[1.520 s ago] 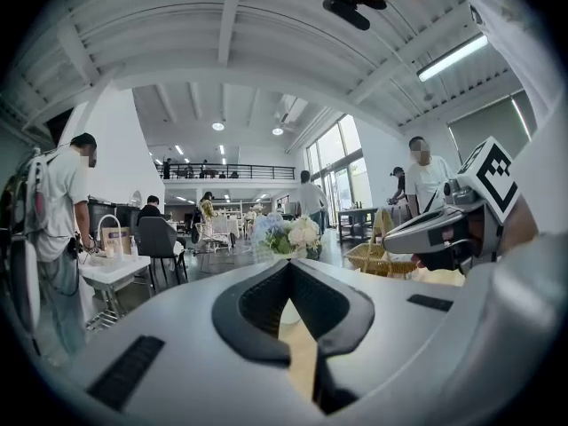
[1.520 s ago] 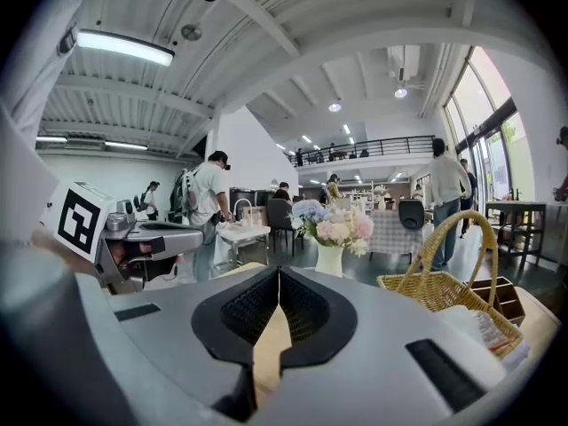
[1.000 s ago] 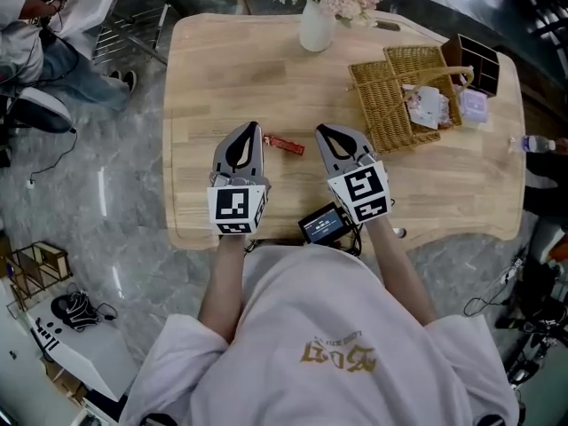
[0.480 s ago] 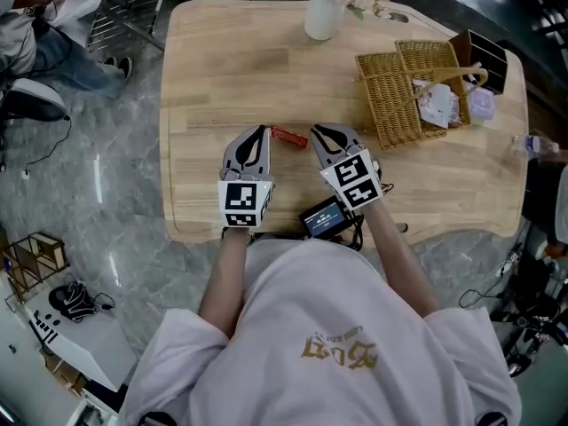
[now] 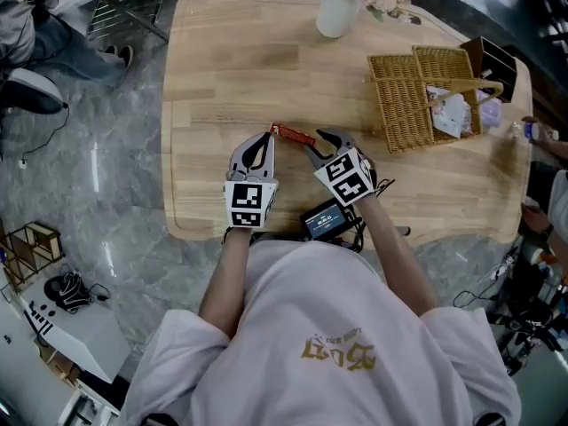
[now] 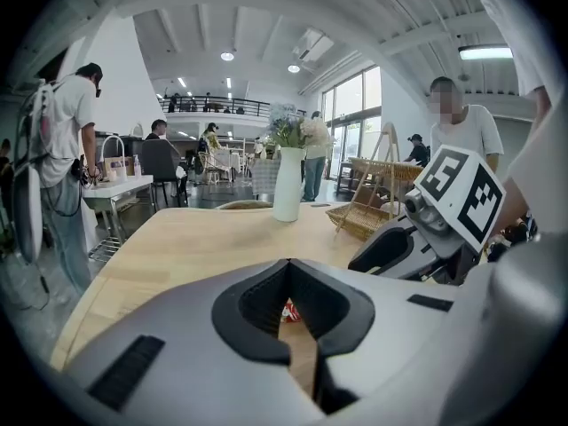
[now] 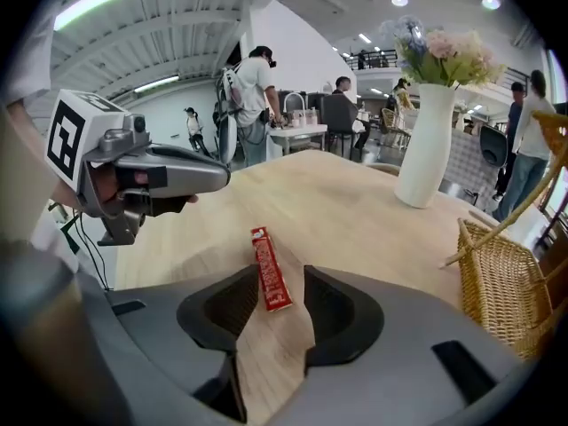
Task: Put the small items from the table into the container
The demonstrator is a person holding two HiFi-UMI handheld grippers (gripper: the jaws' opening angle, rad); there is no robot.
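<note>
Red packet (image 5: 293, 135) flat on the table (image 5: 222, 78), well apart from the basket (image 5: 417, 96) off to the right, so not yet in the container.

Seen along the right gripper (image 7: 280, 279): packet (image 7: 271, 269) lying nearly lengthwise down the gap, near end in between the jaws, far end pointing away and leaning slightly left. Jaws opening, spread to either side of that near end, pads clear of it on both sides, nothing pinched. Closing from here would squeeze across the narrow width, not the length, which looks like a sound line for a grip. Probably worth reaching a little further along first, to catch more than the very tip.

From above: right gripper (image 5: 319, 142) set at the packet's right end, angled up and to the left. Left gripper (image 5: 265, 137) just beside the opposite end, tips pressed together, holding nothing. In the left gripper view, only a scrap of red (image 6: 289, 310) showing low behind the closed tips of the left gripper (image 6: 287, 263). Close by, then, but shut and not lined up. Right gripper plainly the better placed for this pick.

Main hazard, as a guess: skating over something so thin unless brought right down to the wood.
</note>
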